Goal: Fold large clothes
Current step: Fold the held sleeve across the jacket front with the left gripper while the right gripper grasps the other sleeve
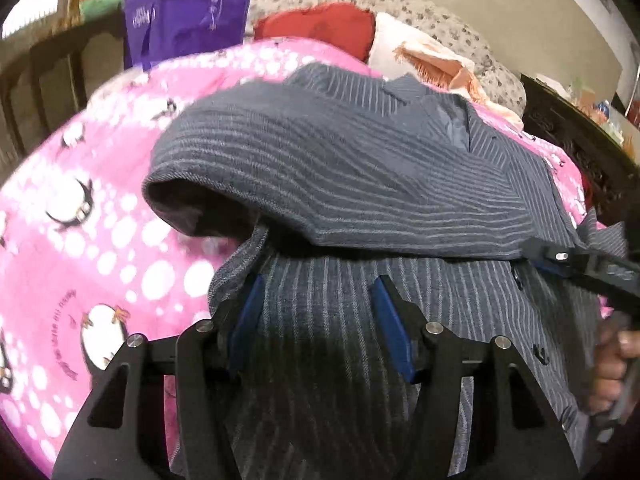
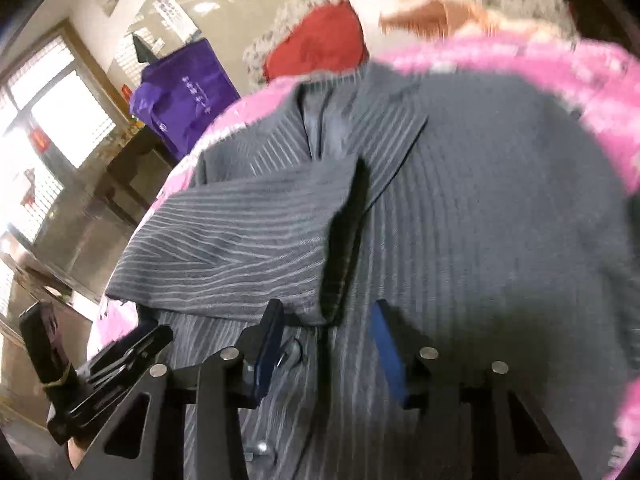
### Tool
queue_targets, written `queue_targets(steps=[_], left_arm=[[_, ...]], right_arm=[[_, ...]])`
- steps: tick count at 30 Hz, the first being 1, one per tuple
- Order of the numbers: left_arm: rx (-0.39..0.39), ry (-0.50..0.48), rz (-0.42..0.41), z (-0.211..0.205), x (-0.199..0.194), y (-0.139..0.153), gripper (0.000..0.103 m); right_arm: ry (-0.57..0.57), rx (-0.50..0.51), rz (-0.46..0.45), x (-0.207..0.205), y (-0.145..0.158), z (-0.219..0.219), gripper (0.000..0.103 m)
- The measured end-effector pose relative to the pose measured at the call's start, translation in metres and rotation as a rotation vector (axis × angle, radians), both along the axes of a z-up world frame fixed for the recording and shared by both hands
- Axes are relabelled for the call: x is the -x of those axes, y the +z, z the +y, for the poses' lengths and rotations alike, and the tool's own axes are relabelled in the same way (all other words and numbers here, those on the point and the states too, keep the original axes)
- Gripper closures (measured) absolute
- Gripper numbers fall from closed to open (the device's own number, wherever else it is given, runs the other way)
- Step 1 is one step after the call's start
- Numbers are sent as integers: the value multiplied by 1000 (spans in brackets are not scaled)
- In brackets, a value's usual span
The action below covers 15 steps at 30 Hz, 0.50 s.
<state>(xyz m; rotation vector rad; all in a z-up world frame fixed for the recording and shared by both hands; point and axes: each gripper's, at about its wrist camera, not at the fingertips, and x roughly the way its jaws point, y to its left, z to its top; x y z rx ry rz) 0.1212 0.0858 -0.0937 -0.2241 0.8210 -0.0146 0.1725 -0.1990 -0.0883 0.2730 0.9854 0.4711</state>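
Observation:
A large grey pinstriped shirt (image 1: 340, 344) (image 2: 480, 220) lies on a pink penguin blanket (image 1: 80, 240) (image 2: 600, 92), collar at the far end. One sleeve (image 1: 320, 168) (image 2: 240, 248) is folded across the chest, and its cuff opening faces left in the left wrist view. My left gripper (image 1: 318, 308) hovers over the shirt body just below that sleeve, jaws apart with only flat fabric under them. My right gripper (image 2: 328, 320) stands at the cuff edge, blue pads apart and not pressing cloth. In the left wrist view the right gripper (image 1: 560, 258) reaches in from the right edge.
A purple bag (image 1: 188, 8) (image 2: 184, 100), a red cushion (image 1: 320, 28) (image 2: 316, 44) and a peach fringed cloth (image 1: 436, 64) lie beyond the blanket. Dark wooden furniture (image 1: 568, 140) borders the right. A person's hand (image 1: 612, 364) grips the right tool.

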Motion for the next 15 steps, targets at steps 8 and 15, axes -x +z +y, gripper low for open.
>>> queue_targets(steps=[8,15], left_arm=[[-81,-1,23,-13,-5,-3,45],[-71,0,23,-10,-5,-5,45]], right_arm=[[58,-101,-5,-22,-4,19,89],[-69,0,-81,-9,23,-20,98]])
